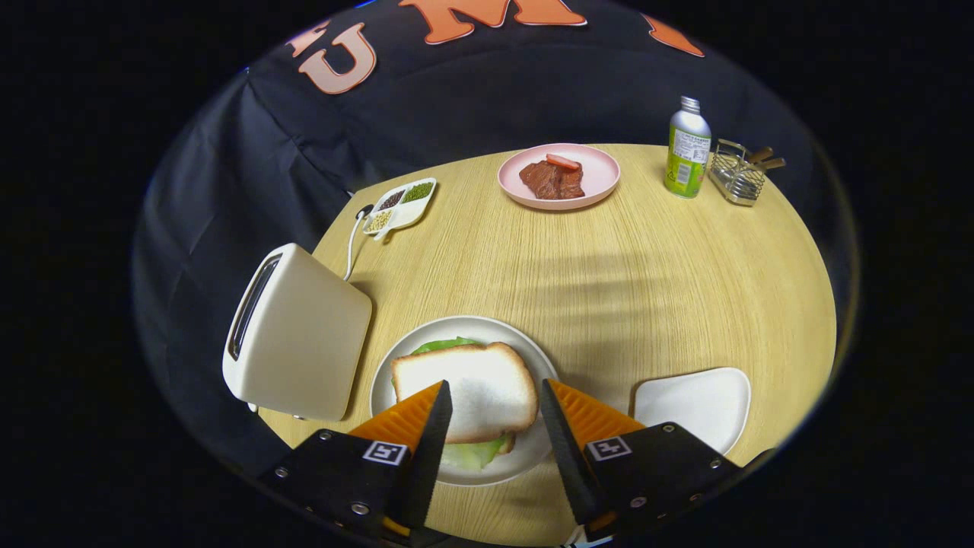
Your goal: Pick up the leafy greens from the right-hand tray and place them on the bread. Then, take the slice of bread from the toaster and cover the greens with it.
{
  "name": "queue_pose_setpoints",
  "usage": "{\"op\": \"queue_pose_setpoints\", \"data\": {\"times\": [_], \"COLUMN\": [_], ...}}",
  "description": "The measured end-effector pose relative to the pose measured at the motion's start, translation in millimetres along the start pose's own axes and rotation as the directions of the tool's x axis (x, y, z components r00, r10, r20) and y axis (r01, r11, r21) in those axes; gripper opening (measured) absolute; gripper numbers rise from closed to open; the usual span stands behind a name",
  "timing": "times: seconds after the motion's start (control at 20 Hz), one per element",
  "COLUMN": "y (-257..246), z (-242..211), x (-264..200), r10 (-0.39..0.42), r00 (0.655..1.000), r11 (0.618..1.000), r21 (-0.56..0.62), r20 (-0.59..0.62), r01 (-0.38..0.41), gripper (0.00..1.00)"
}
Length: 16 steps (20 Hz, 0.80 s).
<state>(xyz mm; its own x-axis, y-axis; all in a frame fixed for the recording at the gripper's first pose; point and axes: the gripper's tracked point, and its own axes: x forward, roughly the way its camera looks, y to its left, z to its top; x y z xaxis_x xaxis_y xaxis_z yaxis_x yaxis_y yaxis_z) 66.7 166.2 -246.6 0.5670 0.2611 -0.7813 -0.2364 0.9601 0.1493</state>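
A white round plate (525, 358) lies just ahead of the fingers. On it a slice of bread (472, 384) covers the leafy greens (445, 344), whose edges stick out at the far and near sides; a lower slice peeks out at the near right corner. My gripper (494, 387) hangs above the plate, open, its two fingers apart on either side of the top slice and not touching it. The cream toaster (300, 335) stands left of the plate; its slot looks dark. The white tray (696, 403) to the right of the plate holds nothing.
At the table's far side stand a pink plate (597, 179) with meat and a red slice, a green-labelled bottle (688, 148) and a wire rack (736, 176). A divided dish of beans (401, 205) lies beyond the toaster, beside its cord. The round wooden table (654, 274) is bare in the middle.
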Motion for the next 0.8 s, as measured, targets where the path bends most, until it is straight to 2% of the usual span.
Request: {"op": "queue_pose_setpoints", "data": {"times": [0.05,0.1,0.2,0.35,0.6,0.8], "y": [1,-1,-5,-15,-24,-22], "z": [3,5,11,29,65,98], "x": [-4,-9,-20,-45,-107,-170], "r10": [-0.004,-0.015,-0.041,-0.095,-0.163,-0.191], "r00": [1.0,1.0,0.998,0.988,0.946,0.888], "r11": [1.0,1.0,0.999,0.994,0.982,0.973], "r21": [-0.004,-0.009,-0.026,-0.042,-0.047,-0.039], "r20": [0.009,0.021,0.051,0.124,0.279,0.419], "r01": [0.004,0.015,0.042,0.101,0.183,0.228], "gripper": [0.75,0.86,0.98,0.99,0.99,0.99]}}
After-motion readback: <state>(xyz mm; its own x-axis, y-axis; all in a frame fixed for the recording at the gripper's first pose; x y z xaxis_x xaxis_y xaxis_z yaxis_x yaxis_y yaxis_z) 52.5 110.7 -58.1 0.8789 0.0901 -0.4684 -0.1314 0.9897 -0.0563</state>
